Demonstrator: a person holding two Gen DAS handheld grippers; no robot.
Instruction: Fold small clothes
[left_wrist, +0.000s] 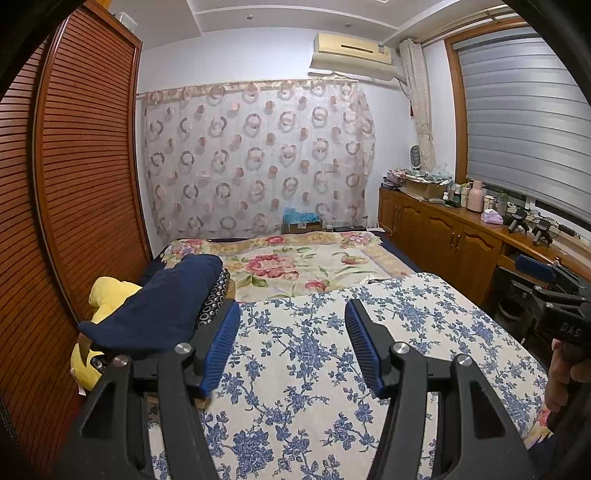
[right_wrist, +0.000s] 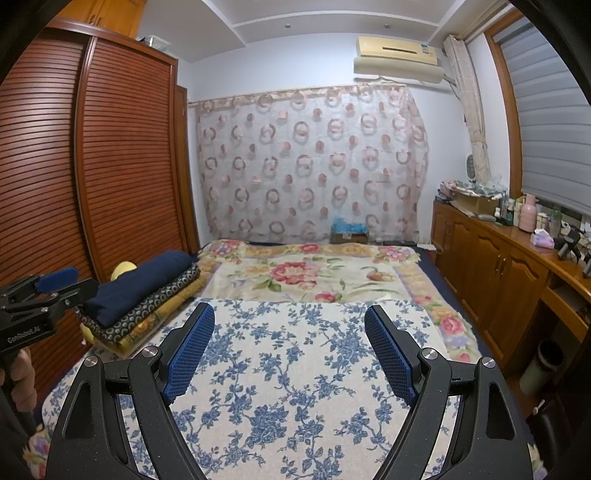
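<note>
Folded small clothes sit in a pile at the far left edge of the bed. On top lies a dark navy blue folded cloth (right_wrist: 142, 282), under it a black cloth with little white rings (right_wrist: 162, 299), and at the bottom a yellow-brown patterned cloth (right_wrist: 159, 321). A soft yellow plush toy (left_wrist: 107, 295) peeks out behind the pile, next to the brown slatted wooden wardrobe (left_wrist: 74, 166).

The pile runs long from near to far, along the bed's left side. It lies to the left of both grippers. The left gripper (left_wrist: 291, 343) is nearer to it; its left finger is just beside the pile's edge. This gripper is spread wide and holds nothing.

In the middle lies the white bedspread with blue flowers (right_wrist: 295, 369). No loose clothes show on it.

The right gripper (right_wrist: 290, 350) hangs over that bedspread, well apart from the pile. It is spread wide too, with nothing in it.

Far right stands a long brown wooden cabinet (right_wrist: 491, 266).
</note>
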